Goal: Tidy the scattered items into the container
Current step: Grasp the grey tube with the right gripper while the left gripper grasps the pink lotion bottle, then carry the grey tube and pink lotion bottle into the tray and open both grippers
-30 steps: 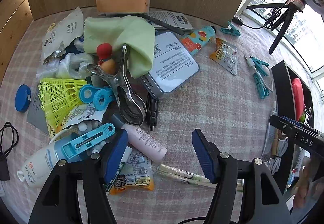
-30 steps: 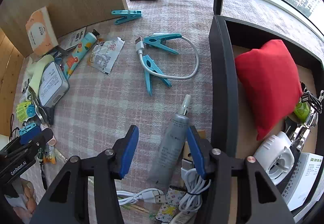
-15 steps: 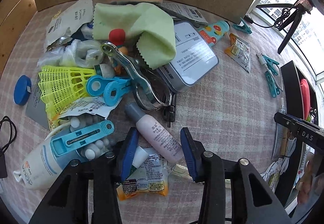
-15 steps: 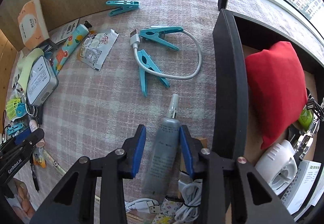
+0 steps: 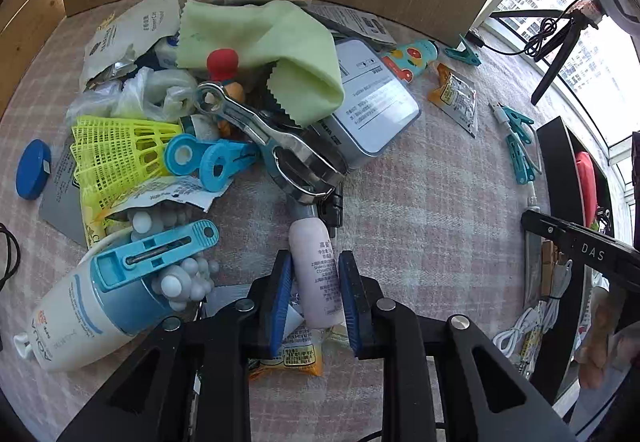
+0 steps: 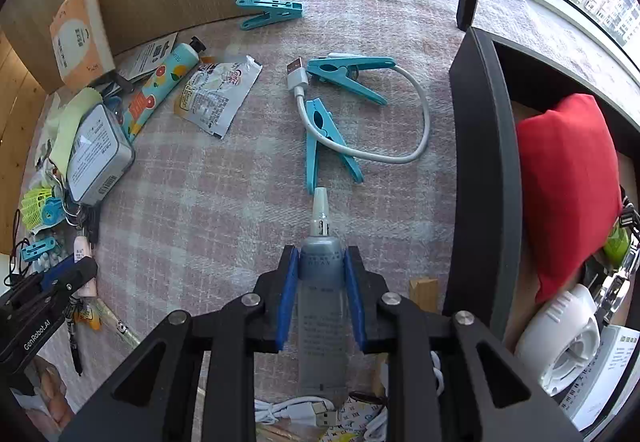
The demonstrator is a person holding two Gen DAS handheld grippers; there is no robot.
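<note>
- Left claw [image 5: 314, 294] is closing over the pink bottle [image 5: 318, 274], blue pads on both flanks and looking to be just touching it; the bottle lies flat on the checked worktop [image 5: 420, 202], cap toward the metal clip [image 5: 276, 146].
- It sits square between the jaws, lengthwise along them, so the squeeze lands across the narrow body, I'd say a sensible line for a round, smooth bottle.
- Its lower end rests on an orange snack packet [image 5: 296, 354], so expect a bit of wobble when it comes up.
- Right claw [image 6: 320, 282] is also closing, pads hugging the grey tube [image 6: 322, 306], nozzle pointing away toward the blue clothes pegs [image 6: 328, 138] and the white cable [image 6: 416, 130].
- The tube runs straight down the middle of the jaws, pads set just below its shoulder; a soft tube should give a little there.
- The container [image 6: 480, 146] stands just right of that tube, dark wall up, with a red pouch [image 6: 568, 194] and a white fan [image 6: 560, 338] inside, so it's a short carry, by my reading.
- The main heap stays by the left claw, well apart from the container.
</note>
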